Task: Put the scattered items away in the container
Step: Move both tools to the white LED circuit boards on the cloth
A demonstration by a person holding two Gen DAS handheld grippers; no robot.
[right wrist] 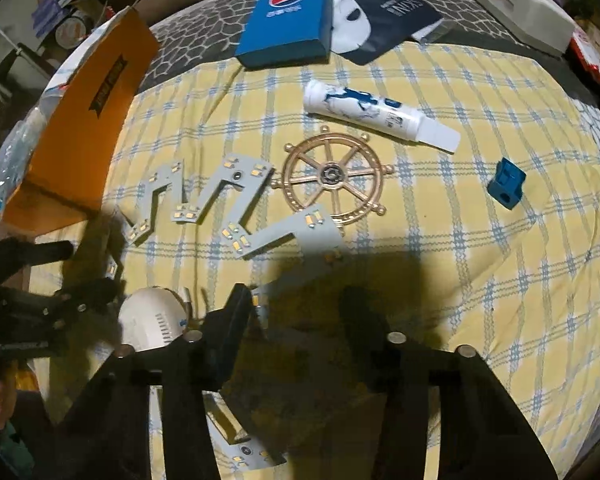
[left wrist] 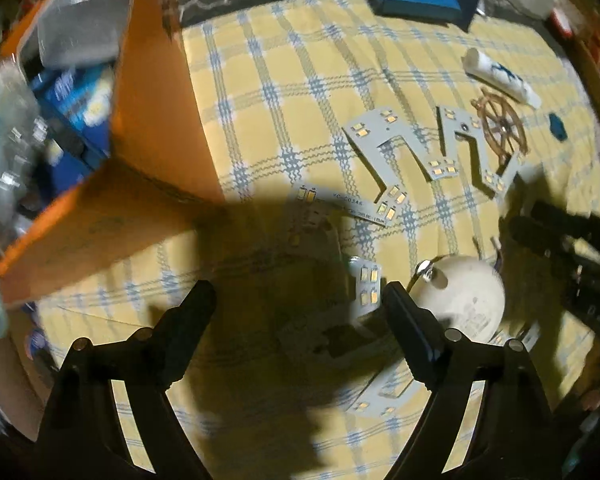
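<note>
Grey zigzag LED boards (left wrist: 384, 148) lie scattered on the yellow plaid cloth (left wrist: 268, 80). My left gripper (left wrist: 300, 292) points down at the cloth, open, with one board end (left wrist: 366, 280) just inside its right finger. A white bulb dome (left wrist: 466, 296) lies right of that finger. The orange cardboard box (left wrist: 148, 120) stands at the left with several items in it. In the right wrist view my right gripper (right wrist: 296, 300) hangs over shadowed cloth with a gap between its fingers, open; a board end (right wrist: 260, 300) touches its left finger. The bulb dome (right wrist: 152, 316) and LED boards (right wrist: 236, 184) lie nearby.
A gold ship's wheel (right wrist: 332, 176), a white tube (right wrist: 380, 112) and a small blue block (right wrist: 506, 184) lie further out on the cloth. A blue Pepsi box (right wrist: 288, 12), a face mask sachet (right wrist: 384, 12) and a white case (right wrist: 520, 4) sit at the back.
</note>
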